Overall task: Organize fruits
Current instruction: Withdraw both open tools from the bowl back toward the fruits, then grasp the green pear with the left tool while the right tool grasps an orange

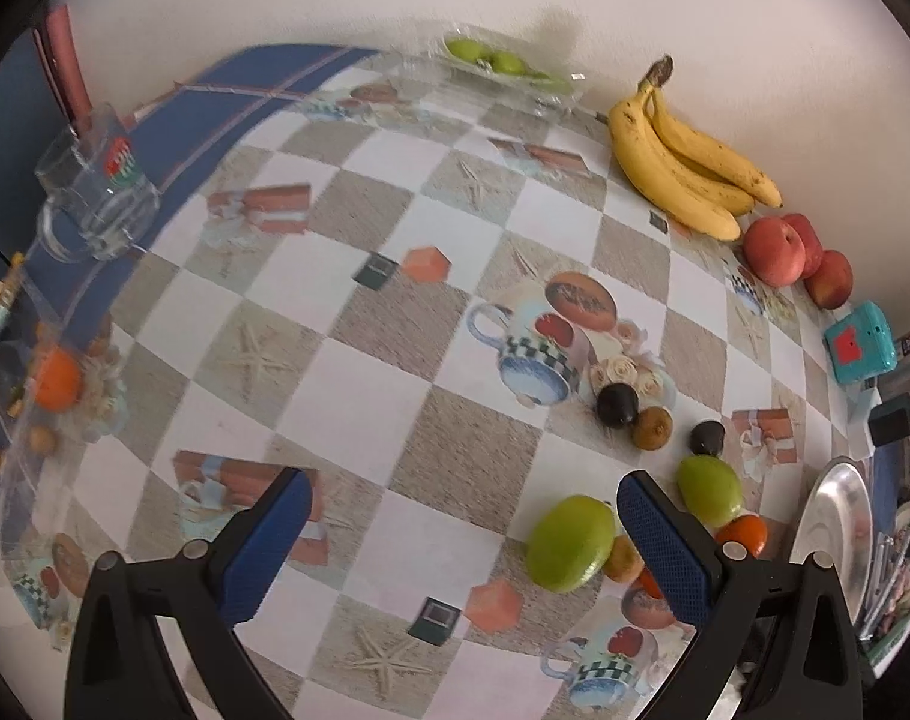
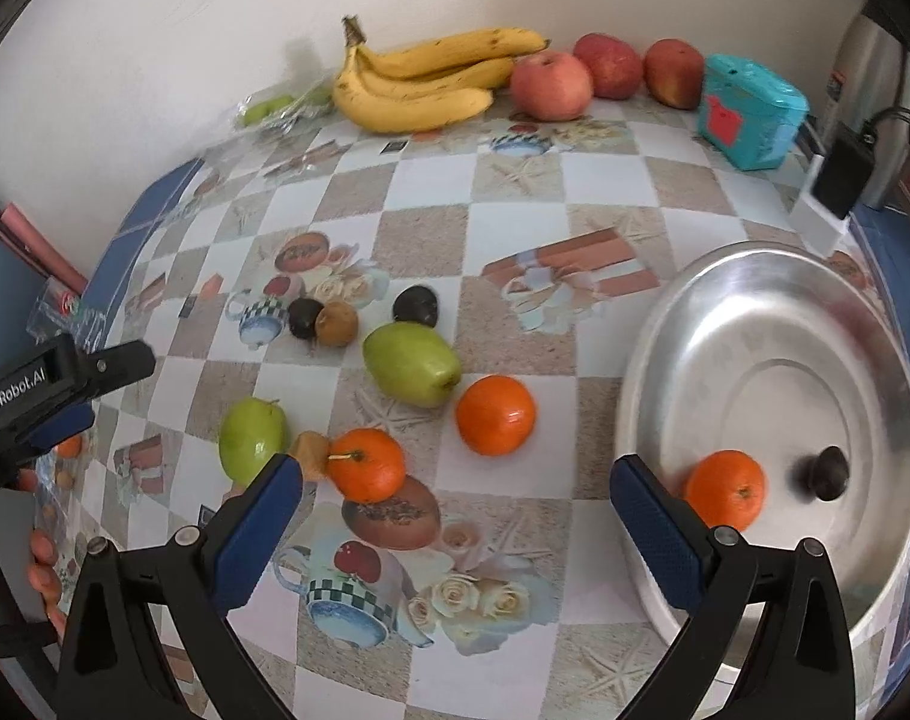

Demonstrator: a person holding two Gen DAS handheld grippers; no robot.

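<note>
Two fruits lie inside the round metal plate (image 2: 773, 360) at the right of the tabletop (image 2: 515, 198): an orange (image 2: 726, 489) and a small dark plum (image 2: 824, 473), slightly apart from each other, the plum blurred. The plate is shiny, shallow and smooth with a raised rim.

At the far wall a clear plastic tray (image 1: 503, 69) holds several green fruits. A clear glass mug (image 1: 95, 186) stands at the far left edge.

On the glossy checkered cloth, loose fruit sits in a scatter near the middle: two green pears (image 2: 410, 363) (image 2: 252, 438), two oranges (image 2: 496, 414) (image 2: 368, 463), a brown kiwi (image 2: 337, 323) touching a dark plum (image 2: 305, 318), another dark plum (image 2: 416, 306), and a small brown fruit (image 2: 311, 453) wedged between the nearer pear and the nearer orange.

Against the wall lie a bunch of yellow bananas (image 2: 425, 81) with brown flecks, three red apples (image 2: 551, 87) in a row beside them, and a teal box (image 2: 749, 111).

The left gripper (image 1: 461, 540) has its jaws spread wide and holding nothing, with one pear just beside its right finger. The right gripper (image 2: 455, 516) is likewise spread and empty, hovering between the loose oranges and the plate.
</note>
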